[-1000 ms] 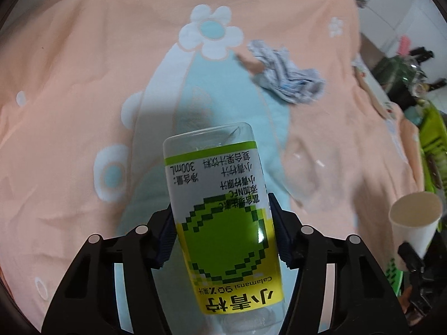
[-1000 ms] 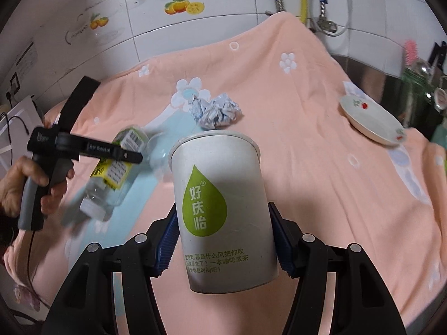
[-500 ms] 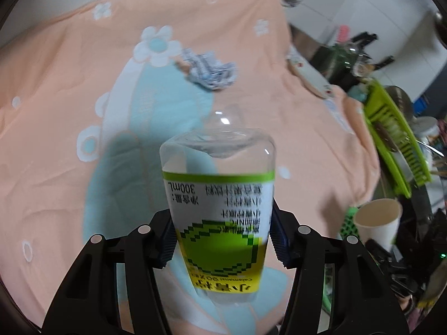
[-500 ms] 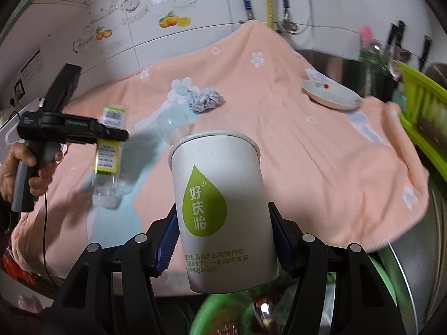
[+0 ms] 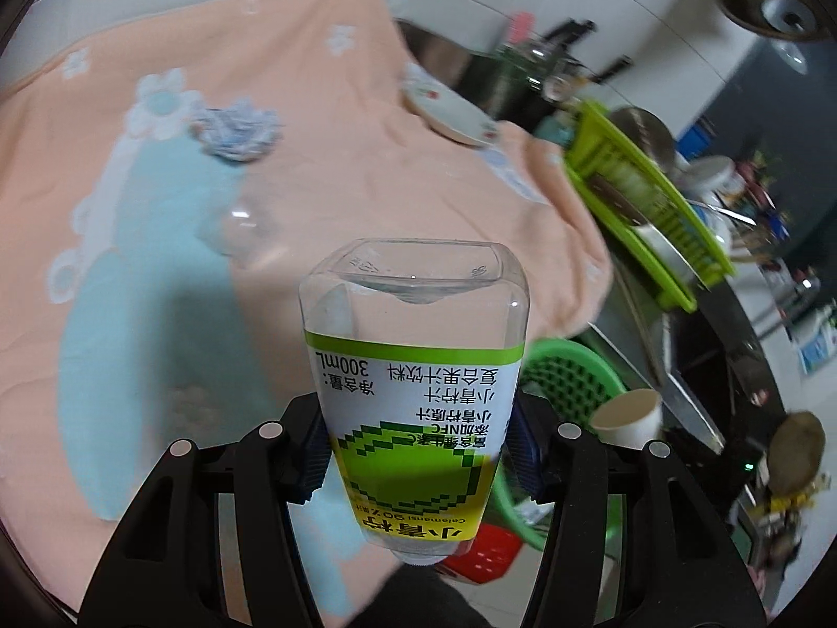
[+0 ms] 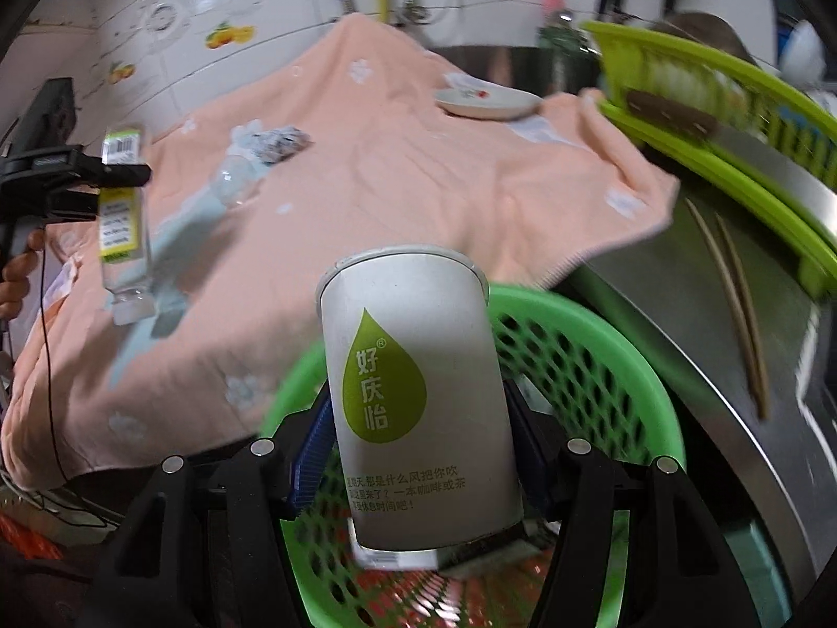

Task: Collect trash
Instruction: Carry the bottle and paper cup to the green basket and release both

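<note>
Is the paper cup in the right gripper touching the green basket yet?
Cannot tell. In the right wrist view the paper cup, clamped in the right gripper, overlaps the green basket, but contact or a gap isn't visible.

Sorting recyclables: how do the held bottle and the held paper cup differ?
The bottle is clear plastic with a yellow-green label; the paper cup is opaque white with a green drop. The bottle is held cap down, the cup rim up. Each is clamped between a gripper's fingers.

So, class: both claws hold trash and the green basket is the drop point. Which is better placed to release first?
Right. Its claw holds the paper cup directly above the green basket, while the left claw holds the bottle above the cloth's edge.
</note>
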The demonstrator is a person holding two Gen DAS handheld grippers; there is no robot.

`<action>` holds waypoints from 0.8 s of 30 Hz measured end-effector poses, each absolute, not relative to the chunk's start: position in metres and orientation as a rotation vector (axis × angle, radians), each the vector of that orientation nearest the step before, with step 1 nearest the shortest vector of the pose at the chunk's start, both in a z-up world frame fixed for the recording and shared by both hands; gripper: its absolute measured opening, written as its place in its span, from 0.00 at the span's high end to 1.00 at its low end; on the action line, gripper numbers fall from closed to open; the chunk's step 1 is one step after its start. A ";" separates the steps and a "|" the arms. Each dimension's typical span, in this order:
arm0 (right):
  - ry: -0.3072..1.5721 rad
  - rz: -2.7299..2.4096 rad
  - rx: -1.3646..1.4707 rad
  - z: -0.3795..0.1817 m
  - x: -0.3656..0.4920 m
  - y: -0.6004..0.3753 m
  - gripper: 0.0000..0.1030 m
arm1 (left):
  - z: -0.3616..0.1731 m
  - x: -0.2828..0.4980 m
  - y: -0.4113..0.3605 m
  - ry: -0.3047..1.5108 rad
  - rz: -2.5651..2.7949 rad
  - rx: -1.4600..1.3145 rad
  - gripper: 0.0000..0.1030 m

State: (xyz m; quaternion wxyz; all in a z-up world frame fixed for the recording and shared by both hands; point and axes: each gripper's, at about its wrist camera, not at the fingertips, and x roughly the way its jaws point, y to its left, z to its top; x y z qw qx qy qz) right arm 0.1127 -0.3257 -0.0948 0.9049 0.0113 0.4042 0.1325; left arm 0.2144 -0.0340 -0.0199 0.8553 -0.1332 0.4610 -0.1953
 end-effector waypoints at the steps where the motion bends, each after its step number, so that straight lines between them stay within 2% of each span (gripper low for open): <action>1: 0.840 0.259 0.031 -0.097 0.108 -0.331 0.43 | -0.020 0.214 -0.042 0.971 -0.430 -0.279 0.47; 5: 0.848 0.213 0.057 -0.102 0.095 -0.348 0.42 | -0.021 0.212 -0.076 0.979 -0.504 -0.271 0.47; 7: 0.842 0.194 0.067 -0.102 0.089 -0.354 0.33 | -0.021 0.210 -0.093 0.985 -0.542 -0.269 0.47; 8: 0.836 0.188 0.071 -0.102 0.087 -0.356 0.31 | -0.021 0.209 -0.100 0.985 -0.557 -0.263 0.47; 24: 0.769 0.174 0.120 -0.091 0.066 -0.380 0.25 | -0.042 0.206 -0.188 1.019 -0.670 -0.178 0.46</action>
